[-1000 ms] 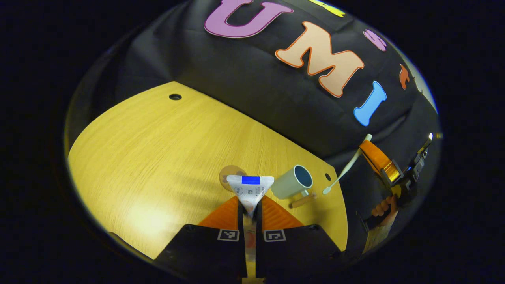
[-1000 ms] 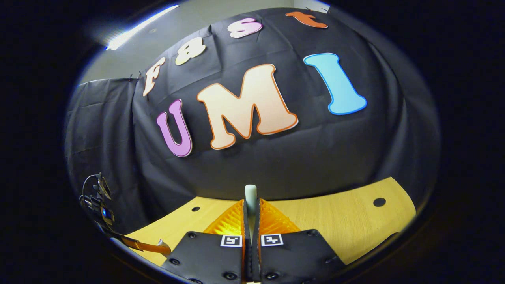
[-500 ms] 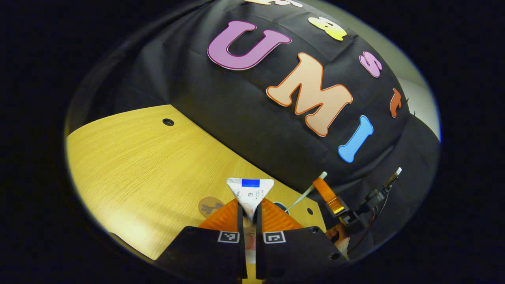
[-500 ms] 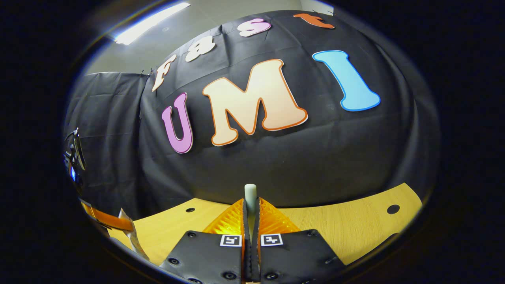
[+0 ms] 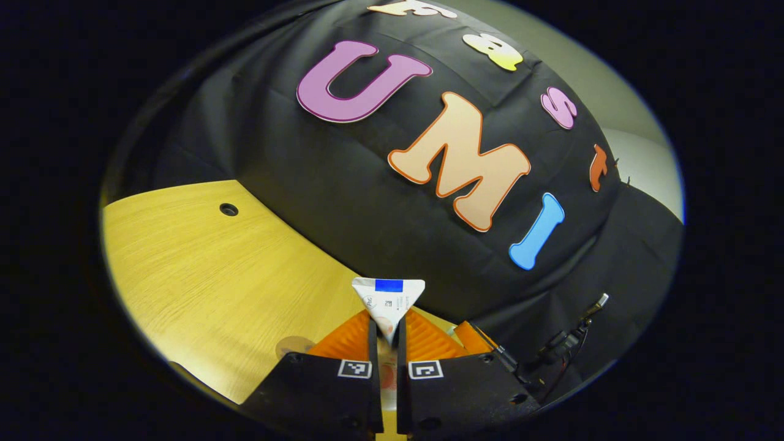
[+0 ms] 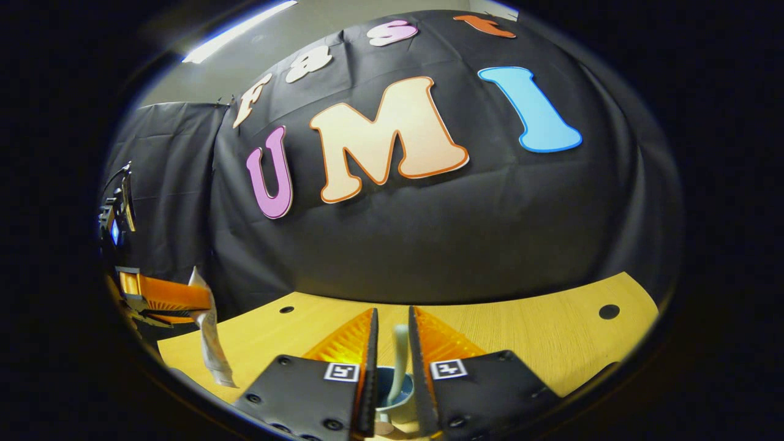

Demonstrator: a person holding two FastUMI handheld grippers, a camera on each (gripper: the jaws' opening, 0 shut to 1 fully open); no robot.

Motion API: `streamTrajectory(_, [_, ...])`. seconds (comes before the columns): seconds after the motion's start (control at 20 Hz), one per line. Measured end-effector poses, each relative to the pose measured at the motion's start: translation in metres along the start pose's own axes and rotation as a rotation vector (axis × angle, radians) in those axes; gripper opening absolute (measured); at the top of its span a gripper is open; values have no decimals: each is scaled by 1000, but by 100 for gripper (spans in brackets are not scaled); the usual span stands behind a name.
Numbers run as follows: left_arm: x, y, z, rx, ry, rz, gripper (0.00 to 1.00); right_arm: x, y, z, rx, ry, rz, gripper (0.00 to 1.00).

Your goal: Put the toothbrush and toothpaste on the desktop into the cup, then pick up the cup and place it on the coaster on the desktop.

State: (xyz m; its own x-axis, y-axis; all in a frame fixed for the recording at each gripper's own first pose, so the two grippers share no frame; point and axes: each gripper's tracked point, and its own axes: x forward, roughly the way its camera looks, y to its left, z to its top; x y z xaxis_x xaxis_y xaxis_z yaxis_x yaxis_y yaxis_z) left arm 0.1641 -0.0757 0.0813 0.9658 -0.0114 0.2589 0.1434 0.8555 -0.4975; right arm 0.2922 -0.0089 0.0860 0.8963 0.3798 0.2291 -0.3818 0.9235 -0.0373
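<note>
Roughly a third of the way in, by the look of it. Toothbrush (image 6: pixel 399 355) standing loose between the parted right tongs (image 6: pixel 392 361), its lower end down inside the cup (image 6: pixel 392 392), neither finger pressing on it: that item judged delivered, or as good as. Toothpaste (image 5: pixel 388 300) not yet in: clenched in the left tongs (image 5: pixel 386 331), crimped end jutting up past the fingertips, held above the bench (image 5: pixel 202 269); seen from the right gripper view as a pale tube (image 6: pixel 208 337) hanging down from the left tongs (image 6: pixel 177 300), near the cup but off to one side of it. Left to do, as a judgement: toothpaste into the cup, then the cup lifted and set on the coaster (image 5: pixel 293 346), a sliver of which peeks out low beside the left tongs' body. Toothbrush handle slim, smooth, pale plastic, slightly curved. Toothpaste a soft flattened tube, white with a blue band along the flat seal, fanning to a wide wedge at that end; likely pliable under the squeeze. Cup round, pale outside, blue-grey inside, glossy like glazed ceramic or enamel, though hard to say which. Bench a light wood-grain surface with small dark round holes. Coaster thin, flat, brownish, with a faint dark motif.
</note>
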Motion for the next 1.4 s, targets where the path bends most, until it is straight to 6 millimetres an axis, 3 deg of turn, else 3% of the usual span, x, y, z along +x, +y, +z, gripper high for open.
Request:
streamTrajectory(0.15, [14,-11,-3,25,-1,-21,7,-14,-8,5,3,-9,-19,92])
streamTrajectory(0.25, [26,-21,-3,37,-5,-49,7,-27,-22,15,4,-35,-56,93])
streamTrajectory(0.3, [32,-26,-3,39,-9,-56,7,-34,-30,20,1,-44,-76,99])
streamTrajectory(0.6, [82,-57,-22,110,-8,-103,7,-95,-100,44,-25,-43,-222,98])
streamTrajectory(0.8, [117,-58,-47,206,9,-75,7,-141,-152,50,-56,-22,-332,98])
streamTrajectory(1.0, [133,-53,-72,248,31,-54,7,-180,-197,53,-20,-19,-418,98])
streamTrajectory(1.15, [133,-55,-86,294,36,-43,8,-197,-217,58,29,-46,-460,98])
streamTrajectory(1.25, [130,-58,-88,364,15,-37,8,-200,-221,58,54,-59,-463,95])
streamTrajectory(1.4, [131,-64,-96,410,18,-44,18,-197,-217,55,55,-60,-445,98])
